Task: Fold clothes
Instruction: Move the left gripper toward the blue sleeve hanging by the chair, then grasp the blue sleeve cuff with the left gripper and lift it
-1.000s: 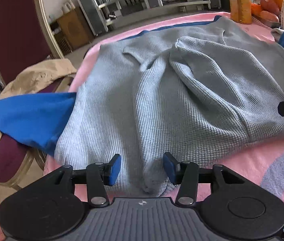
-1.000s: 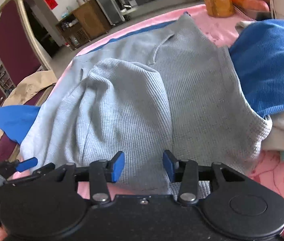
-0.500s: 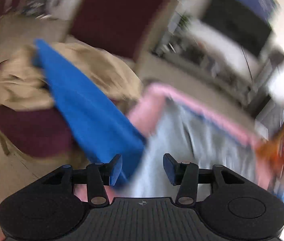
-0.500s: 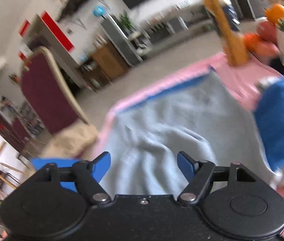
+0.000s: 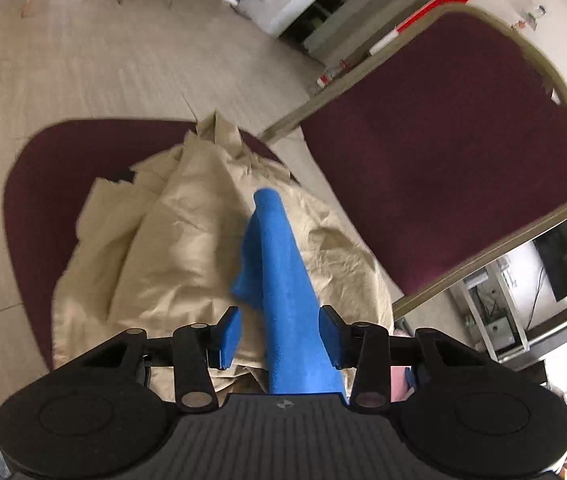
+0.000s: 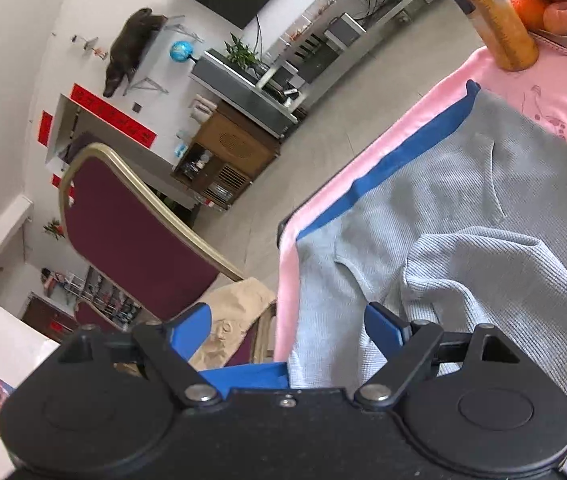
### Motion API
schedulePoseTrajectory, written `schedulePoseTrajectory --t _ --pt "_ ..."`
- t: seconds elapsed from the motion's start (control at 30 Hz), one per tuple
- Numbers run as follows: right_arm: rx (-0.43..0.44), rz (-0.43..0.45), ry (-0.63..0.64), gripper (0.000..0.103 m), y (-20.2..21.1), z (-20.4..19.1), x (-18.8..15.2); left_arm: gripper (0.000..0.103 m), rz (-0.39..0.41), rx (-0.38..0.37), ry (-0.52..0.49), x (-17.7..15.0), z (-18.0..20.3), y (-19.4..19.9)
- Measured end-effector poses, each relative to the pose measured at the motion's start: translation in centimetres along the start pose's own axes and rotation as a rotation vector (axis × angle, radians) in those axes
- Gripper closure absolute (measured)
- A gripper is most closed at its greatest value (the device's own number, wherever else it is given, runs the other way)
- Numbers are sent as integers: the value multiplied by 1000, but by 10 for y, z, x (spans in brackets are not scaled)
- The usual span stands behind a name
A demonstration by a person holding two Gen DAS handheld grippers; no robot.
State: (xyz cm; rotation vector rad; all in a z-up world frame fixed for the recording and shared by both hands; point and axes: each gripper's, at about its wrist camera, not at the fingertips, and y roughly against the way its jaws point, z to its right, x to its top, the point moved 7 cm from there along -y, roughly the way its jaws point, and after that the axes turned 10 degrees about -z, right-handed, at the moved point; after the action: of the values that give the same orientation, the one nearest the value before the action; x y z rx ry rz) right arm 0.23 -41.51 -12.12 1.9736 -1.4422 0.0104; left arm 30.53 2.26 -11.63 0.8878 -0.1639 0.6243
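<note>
- My left tongs [image 5: 279, 336], spread apart, straddle a blue cloth [image 5: 283, 280] draped over beige fabric [image 5: 171, 248] on a chair [image 5: 443, 160].
- My right tongs [image 6: 291, 328], spread wide, hover above the grey sweater [image 6: 483, 220] on the desk [image 6: 543, 92].

maroon chair [image 5: 443, 184], pale floor [image 5: 63, 60], perhaps tiled, white walls [image 6: 11, 60].

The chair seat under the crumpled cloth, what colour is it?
Dark maroon. The chair seat shows best in the left wrist view, under the beige cloth.

Garment [image 5: 283, 280] on cloth [image 5: 171, 240] — on chair [image 5: 35, 184]
</note>
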Motion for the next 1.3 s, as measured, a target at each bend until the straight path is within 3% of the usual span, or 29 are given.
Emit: schedulePoseTrajectory --t 0.13,0.23,0.37,0.43,0.5,0.6,0.73,0.93,1.1,1.2,1.3 --pt "-33 -4 22 19 -6 1 -3 67 -19 -1 -16 -1 3 -16" --pt "-48 -6 31 18 -7 2 -4 84 -25 -39 -31 0 12 -24" --pt "-52 -9 36 17 -6 3 -6 81 -45 26 -52 2 16 -34" --pt "-54 -10 38 17 -5 4 -7 88 -46 37 -35 2 12 -34" --pt "-38 -8 30 17 2 6 -6 103 -5 69 -65 -2 15 -23" --pt "-25 10 25 17 16 10 -2 103 67 133 -162 -10 32 -1" --pt "-25 29 17 16 40 27 7 103 131 137 -329 -35 79 33" --pt "-98 43 10 15 82 86 26 103 214 74 -666 -118 179 75" --pt "-183 78 -71 14 104 167 43 103 264 -8 -977 -230 258 95" --pt "-157 106 -209 14 110 205 43 103 232 -54 -1112 -300 289 81" --pt "-50 91 -253 14 111 211 48 102 161 -93 -1226 -373 308 55"
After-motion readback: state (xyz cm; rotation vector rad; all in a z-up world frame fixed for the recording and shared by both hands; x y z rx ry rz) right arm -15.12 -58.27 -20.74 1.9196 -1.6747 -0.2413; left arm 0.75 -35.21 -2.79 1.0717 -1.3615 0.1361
